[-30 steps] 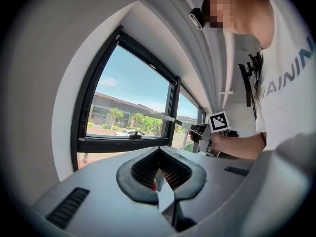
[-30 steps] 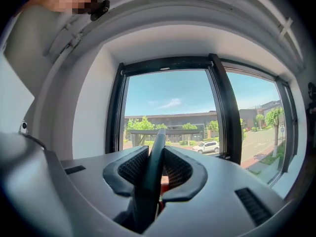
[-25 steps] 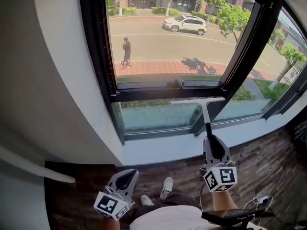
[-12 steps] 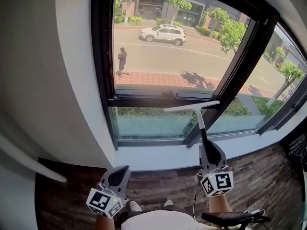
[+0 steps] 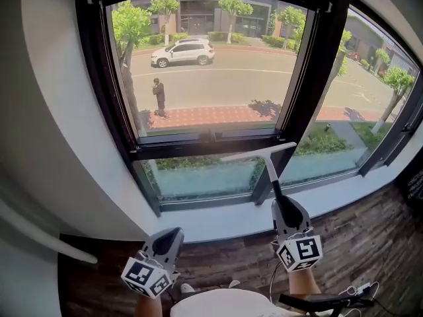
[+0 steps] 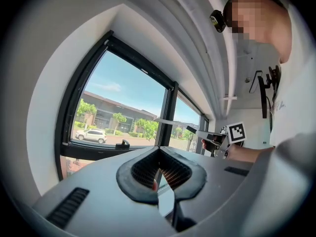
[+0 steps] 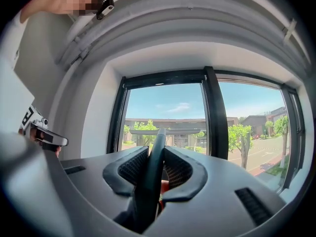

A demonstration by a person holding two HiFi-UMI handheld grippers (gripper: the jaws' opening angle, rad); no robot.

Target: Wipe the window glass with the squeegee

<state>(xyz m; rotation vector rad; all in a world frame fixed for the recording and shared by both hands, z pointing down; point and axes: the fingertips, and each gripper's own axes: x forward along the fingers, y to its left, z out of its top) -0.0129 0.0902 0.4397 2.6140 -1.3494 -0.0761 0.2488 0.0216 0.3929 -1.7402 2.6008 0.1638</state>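
Note:
The squeegee (image 5: 259,154) has a pale blade on a dark handle. Its blade lies slanted across the black rail between the upper window glass (image 5: 211,71) and the lower pane (image 5: 198,177). My right gripper (image 5: 284,211) is shut on the handle, below the blade and over the sill. In the right gripper view the handle (image 7: 152,181) runs up between the jaws to the blade (image 7: 158,131). My left gripper (image 5: 170,238) hangs low at the left, away from the glass, shut with nothing in it. The left gripper view shows its closed jaws (image 6: 159,154) and the squeegee blade (image 6: 170,121) beyond.
A thick black mullion (image 5: 301,91) splits this window from the pane on its right. A white sill (image 5: 225,222) runs under the glass, above a dark wooden floor (image 5: 370,243). A white wall (image 5: 53,111) bounds the left. Cables (image 5: 350,290) lie at bottom right.
The head view has swung, so the window now sits more centred. The squeegee blade has tilted further and shifted slightly left, still held. The left gripper stays low.

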